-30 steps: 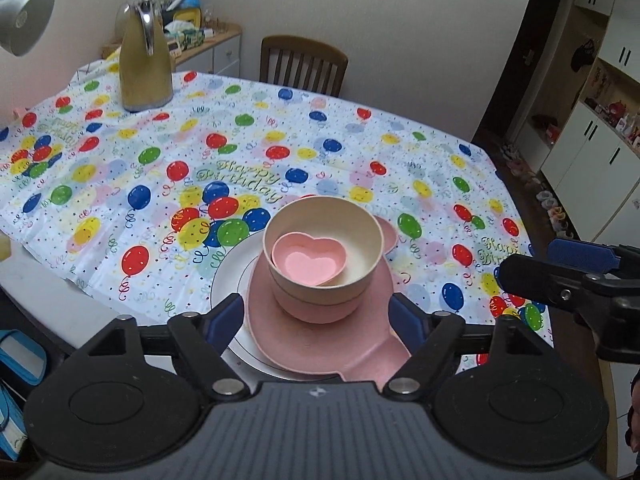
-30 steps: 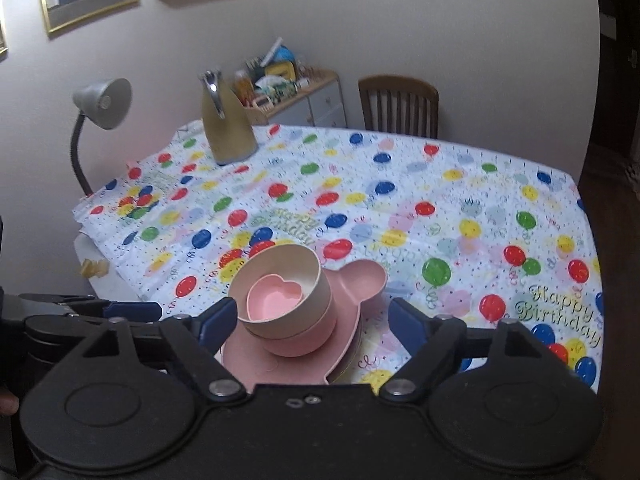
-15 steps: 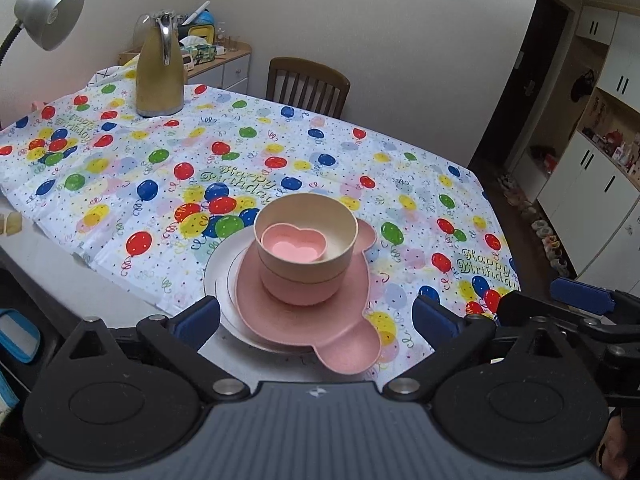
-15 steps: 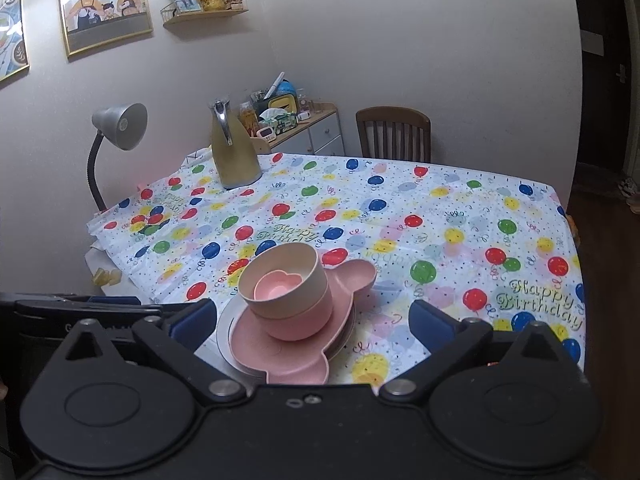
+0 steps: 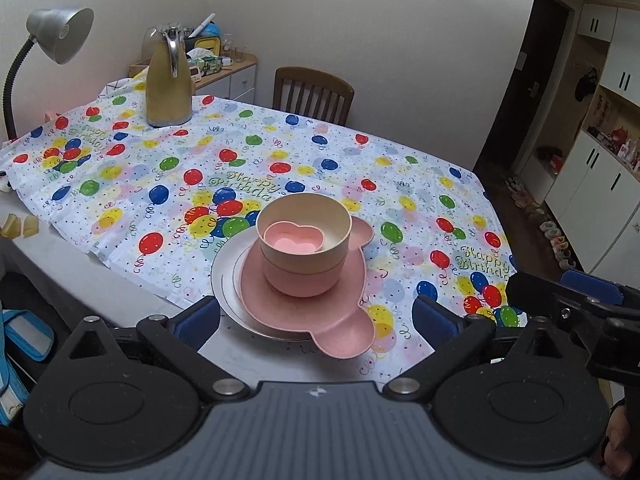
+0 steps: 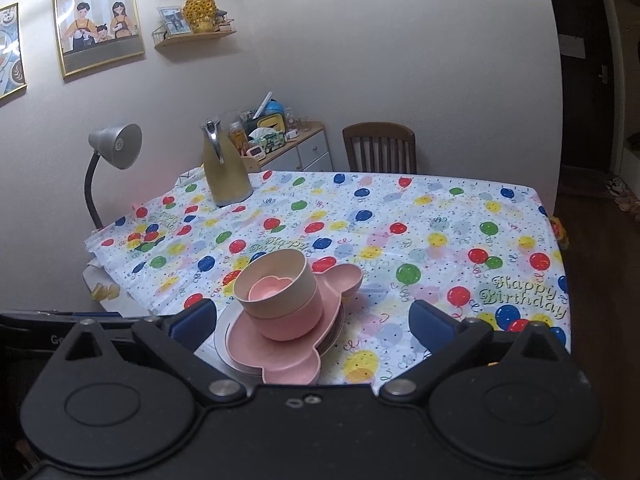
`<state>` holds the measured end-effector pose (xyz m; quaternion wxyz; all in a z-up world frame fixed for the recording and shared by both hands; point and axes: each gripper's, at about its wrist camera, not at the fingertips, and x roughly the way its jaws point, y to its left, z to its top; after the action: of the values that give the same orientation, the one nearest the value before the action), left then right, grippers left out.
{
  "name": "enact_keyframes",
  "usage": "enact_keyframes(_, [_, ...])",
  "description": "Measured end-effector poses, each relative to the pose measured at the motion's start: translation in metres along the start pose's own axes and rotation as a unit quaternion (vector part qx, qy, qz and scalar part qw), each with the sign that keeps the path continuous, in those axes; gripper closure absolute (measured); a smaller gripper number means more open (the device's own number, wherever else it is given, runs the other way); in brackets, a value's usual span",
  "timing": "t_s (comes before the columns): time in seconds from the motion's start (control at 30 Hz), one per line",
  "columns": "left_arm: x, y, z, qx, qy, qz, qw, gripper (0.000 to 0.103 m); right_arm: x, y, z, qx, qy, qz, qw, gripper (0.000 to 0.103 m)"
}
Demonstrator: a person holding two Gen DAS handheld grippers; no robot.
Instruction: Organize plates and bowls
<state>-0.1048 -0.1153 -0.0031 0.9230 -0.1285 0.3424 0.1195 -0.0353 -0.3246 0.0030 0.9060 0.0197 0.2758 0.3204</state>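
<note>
One stack stands at the near edge of the table. A white plate [image 5: 224, 276] lies at the bottom, a pink mouse-shaped plate [image 5: 296, 312] on it, then a pink bowl [image 5: 300, 278], a cream bowl [image 5: 320, 248] and a small pink heart dish [image 5: 294, 240] inside. The stack also shows in the right wrist view: white plate [image 6: 222, 340], pink plate [image 6: 276, 360], cream bowl [image 6: 288, 292]. My left gripper [image 5: 316, 318] is open and empty, just short of the stack. My right gripper [image 6: 312, 322] is open and empty, drawn back above it.
A balloon-print cloth [image 5: 360, 176] covers the table. A gold thermos jug [image 5: 168, 84] stands at the far left, a grey desk lamp [image 5: 56, 36] beside it. A wooden chair [image 5: 312, 94] stands behind the table. White cupboards [image 5: 600, 160] line the right.
Both grippers have drawn back and up from the stack, and their jaws have spread wider. The stack has not moved.
</note>
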Motion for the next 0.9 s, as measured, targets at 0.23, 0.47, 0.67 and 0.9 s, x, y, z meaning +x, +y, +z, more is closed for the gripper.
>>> enact_keyframes(0.23, [-0.004, -0.004, -0.002, 0.001, -0.003, -0.001, 1.0, 0.0, -0.003, -0.002, -0.002, 0.009, 0.003, -0.004, 1.0, 0.0])
enact_keyframes(0.47, [-0.006, -0.007, -0.003, 0.003, -0.004, -0.003, 1.0, 0.0, -0.006, -0.003, -0.004, 0.015, 0.003, -0.01, 1.0, 0.0])
enact_keyframes(0.67, [-0.006, -0.009, -0.004, 0.005, -0.004, -0.006, 1.0, 0.0, -0.007, -0.002, -0.004, 0.011, 0.001, -0.01, 1.0, 0.0])
enact_keyframes(0.9, [-0.006, -0.011, -0.005, 0.004, 0.002, -0.006, 1.0, 0.0, -0.008, 0.0, -0.004, 0.008, -0.001, -0.008, 1.0, 0.001])
